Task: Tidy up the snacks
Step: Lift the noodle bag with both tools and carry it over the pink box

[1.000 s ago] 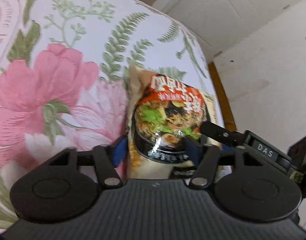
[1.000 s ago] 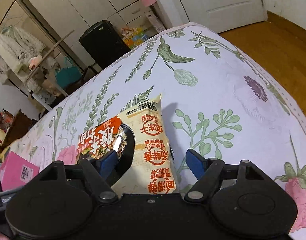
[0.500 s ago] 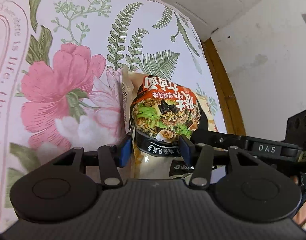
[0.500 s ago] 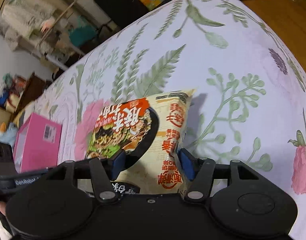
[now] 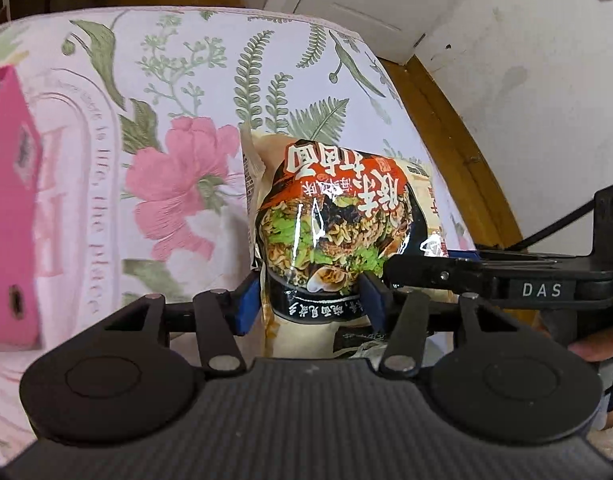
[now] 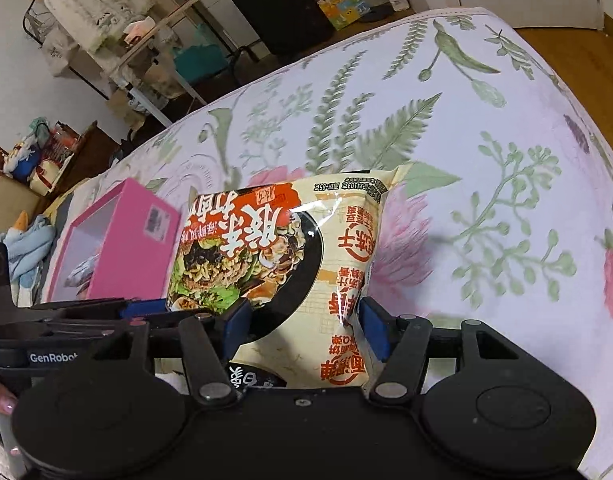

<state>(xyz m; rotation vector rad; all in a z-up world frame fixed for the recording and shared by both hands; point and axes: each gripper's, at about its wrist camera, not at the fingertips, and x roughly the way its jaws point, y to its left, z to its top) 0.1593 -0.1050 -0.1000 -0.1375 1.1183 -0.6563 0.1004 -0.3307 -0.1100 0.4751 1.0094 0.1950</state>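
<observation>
A noodle packet point(image 5: 330, 236) with an orange and black front is held above the floral bedspread point(image 5: 194, 92). My left gripper point(image 5: 312, 306) is shut on its near end. My right gripper point(image 6: 302, 326) is shut on the same packet point(image 6: 274, 256) from the other side. The right gripper's black arm crosses the right of the left wrist view. An open pink box point(image 6: 114, 248) stands on the bed to the left of the packet, and it also shows in the left wrist view point(image 5: 8, 208).
The bed edge curves down to a wooden floor point(image 5: 462, 160) beside a white wall and door. A black suitcase point(image 6: 282, 8), a clothes rack point(image 6: 102, 32) and clutter stand beyond the bed's far side.
Both grippers have closed on the packet and lifted it. The view has swung left, bringing the pink box closer and into the left wrist view.
</observation>
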